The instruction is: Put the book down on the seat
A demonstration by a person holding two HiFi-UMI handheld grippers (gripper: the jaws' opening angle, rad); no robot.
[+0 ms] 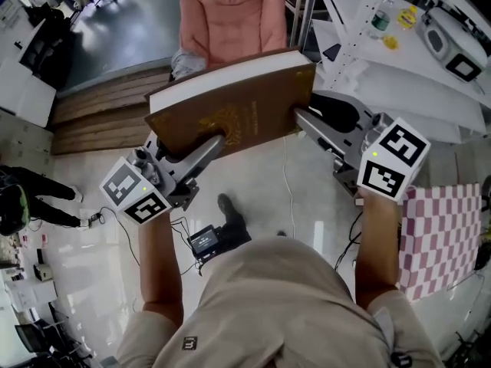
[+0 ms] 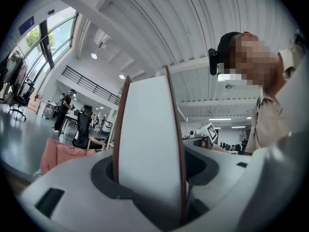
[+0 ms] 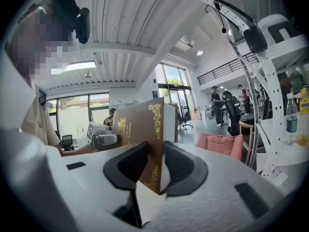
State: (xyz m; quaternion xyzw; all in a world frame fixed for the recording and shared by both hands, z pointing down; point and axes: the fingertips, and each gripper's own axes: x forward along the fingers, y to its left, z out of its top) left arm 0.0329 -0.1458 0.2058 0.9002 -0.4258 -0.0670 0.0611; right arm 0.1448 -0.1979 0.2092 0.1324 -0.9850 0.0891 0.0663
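A: Where do we log the book?
B: Up in the air on the near side of the pink seat, not resting on it. The brown cover with gold print faces up, tilted.
A: Left gripper?
B: We see its jaws spread wide, clamped across the book's full thickness, with white pages showing between both covers.
A: Right gripper?
B: Jaws nearly together, pinching the book near a cover corner. We mark both grippers on the book's side away from the seat.
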